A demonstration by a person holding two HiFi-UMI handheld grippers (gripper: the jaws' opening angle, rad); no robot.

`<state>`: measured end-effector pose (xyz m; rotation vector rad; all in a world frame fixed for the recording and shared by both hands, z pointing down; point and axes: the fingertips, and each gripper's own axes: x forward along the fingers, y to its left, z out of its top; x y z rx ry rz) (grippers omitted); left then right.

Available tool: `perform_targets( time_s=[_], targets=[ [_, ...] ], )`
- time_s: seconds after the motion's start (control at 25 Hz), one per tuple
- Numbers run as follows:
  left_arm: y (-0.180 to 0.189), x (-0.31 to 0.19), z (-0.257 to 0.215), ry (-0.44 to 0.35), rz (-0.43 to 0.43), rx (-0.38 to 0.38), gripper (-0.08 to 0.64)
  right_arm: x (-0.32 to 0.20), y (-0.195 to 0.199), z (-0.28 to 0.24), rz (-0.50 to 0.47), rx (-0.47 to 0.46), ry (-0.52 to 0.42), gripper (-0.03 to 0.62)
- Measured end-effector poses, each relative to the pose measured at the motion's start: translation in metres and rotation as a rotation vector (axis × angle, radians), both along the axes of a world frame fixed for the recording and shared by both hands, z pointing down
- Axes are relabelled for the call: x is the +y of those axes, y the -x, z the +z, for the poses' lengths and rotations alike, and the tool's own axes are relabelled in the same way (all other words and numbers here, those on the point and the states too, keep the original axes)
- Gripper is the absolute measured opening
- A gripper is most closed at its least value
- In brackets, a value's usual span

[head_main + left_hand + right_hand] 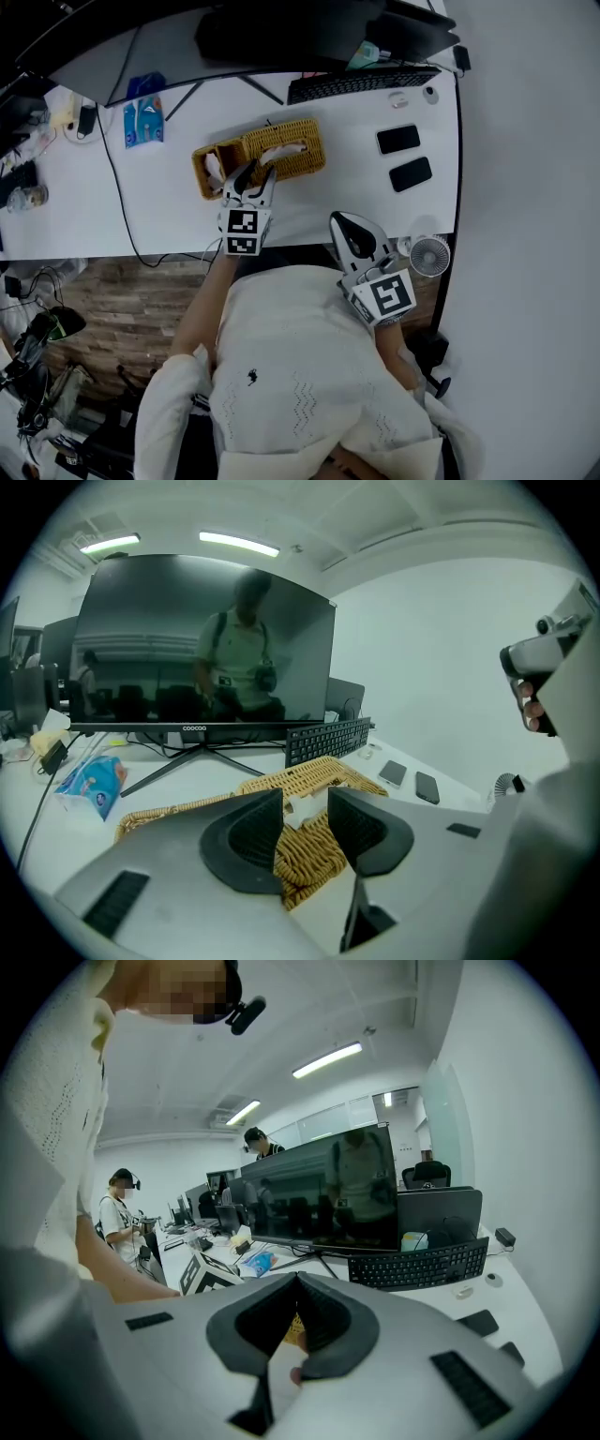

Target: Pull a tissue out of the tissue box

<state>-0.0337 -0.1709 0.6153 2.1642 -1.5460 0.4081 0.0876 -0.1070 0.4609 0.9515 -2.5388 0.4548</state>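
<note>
A woven wicker tissue box [298, 157] lies on the white desk [319, 202], with a white tissue [284, 150] poking up from its top slot. My left gripper [258, 172] hovers over the box's near edge, jaws open, just short of the tissue. In the left gripper view the open gripper [302, 801] frames the wicker box [305, 850] and a bit of the tissue [302, 804], with nothing gripped. My right gripper [343, 225] is held at the desk's front edge to the right, away from the box. In its own view the right gripper [296, 1277] is shut and empty.
Behind the box are a black keyboard [361, 84] and a monitor [281, 28]. Two dark phones [398, 139] [411, 173] lie to the right, and a small fan [429, 255] stands at the front right corner. A blue packet [143, 122] and a black cable [117, 197] are at the left.
</note>
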Motion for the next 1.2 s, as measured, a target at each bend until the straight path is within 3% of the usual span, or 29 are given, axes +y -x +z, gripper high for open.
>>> perform_targets(
  time_s=[0.44, 0.64, 0.88, 1.2],
  targets=[
    [-0.006, -0.013, 0.021, 0.095, 0.020, -0.004, 0.144, 0.003, 0.004, 0.006, 0.027, 0.022, 0.013, 0.002],
    [-0.004, -0.017, 0.028, 0.139, 0.011, -0.042, 0.105, 0.004, 0.004, 0.008, 0.043, 0.023, 0.015, 0.002],
    [-0.001, -0.016, 0.031, 0.141, 0.010, -0.104, 0.023, 0.007, 0.003, 0.010, 0.055, 0.024, 0.016, 0.002],
    [0.004, -0.008, 0.026, 0.146, -0.010, -0.068, 0.017, 0.009, 0.007, 0.011, 0.043, 0.024, 0.013, 0.002]
  ],
)
